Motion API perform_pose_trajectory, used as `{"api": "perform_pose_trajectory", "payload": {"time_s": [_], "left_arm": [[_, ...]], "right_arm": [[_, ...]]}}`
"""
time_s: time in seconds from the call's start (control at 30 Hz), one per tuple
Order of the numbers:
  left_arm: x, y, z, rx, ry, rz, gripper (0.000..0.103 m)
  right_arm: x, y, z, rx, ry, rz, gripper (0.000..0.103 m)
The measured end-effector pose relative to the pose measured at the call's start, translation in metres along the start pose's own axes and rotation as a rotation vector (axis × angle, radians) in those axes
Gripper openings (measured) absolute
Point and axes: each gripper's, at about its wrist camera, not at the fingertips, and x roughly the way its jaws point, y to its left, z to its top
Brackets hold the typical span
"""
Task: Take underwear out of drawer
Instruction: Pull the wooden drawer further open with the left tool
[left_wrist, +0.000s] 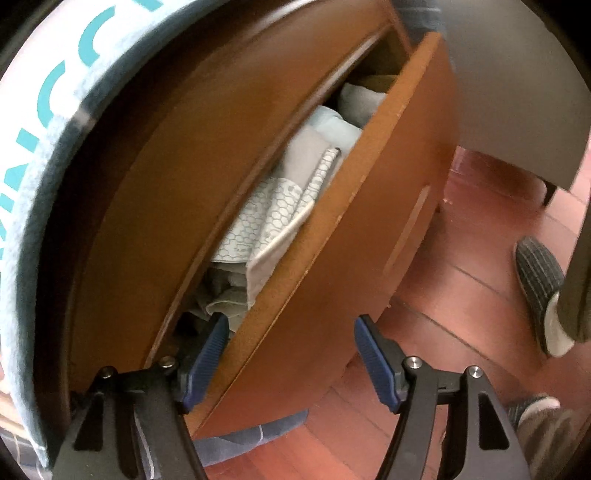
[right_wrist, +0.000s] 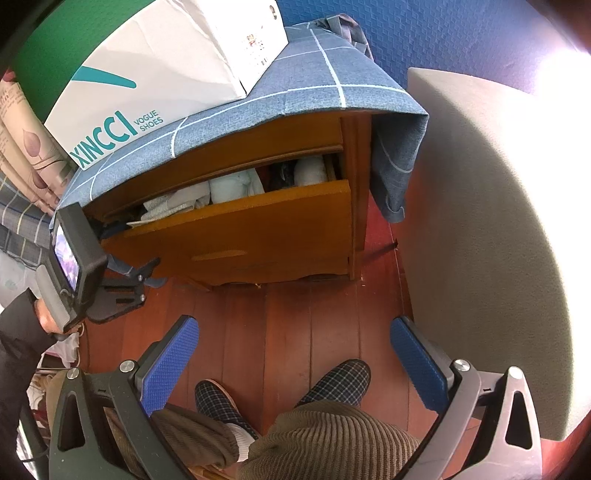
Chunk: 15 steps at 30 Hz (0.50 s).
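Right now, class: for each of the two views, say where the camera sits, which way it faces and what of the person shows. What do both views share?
Left wrist: on the left gripper, open at the drawer front, looking along folded clothes; a slippered foot shows.
Right wrist: on the right gripper, open, held back, facing down at floor and cabinet; both slippers, trousers show.
Shared: open drawer, shoe box.
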Motion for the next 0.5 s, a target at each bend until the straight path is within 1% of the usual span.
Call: {"api": "perform_pose_trajectory", "payload": {"time_s": [0.07,0.23,0.33,0.37,0.5], "left_arm": [[-0.002,-0.004,-0.001,0.006,0.002,-0.001,0.071],[-0.010,-0.005,-0.004,-0.023,0.003,-0.035,0.071],[-0.016,-0.012,-0.007,0.006,0.007,-0.036,0.071],[-0.023,-0.009,-0.009,0.012,0.008,-0.041,0.071],[-0.033,-0.015,-0.014,0.035,0.019,-0.069,0.071]], "right_arm": [[0.000,0.001,0.000,-0.002,0.000,-0.001,0.103],[-0.002,0.000,0.000,-0.002,-0.004,-0.001,0.103],[-0.002,-0.001,0.000,0.000,-0.004,0.003,0.103],[-0.002,-0.001,0.000,0.001,-0.004,0.004,0.103],[-0.002,0.000,-0.001,-0.003,-0.008,0.004,0.103]]}}
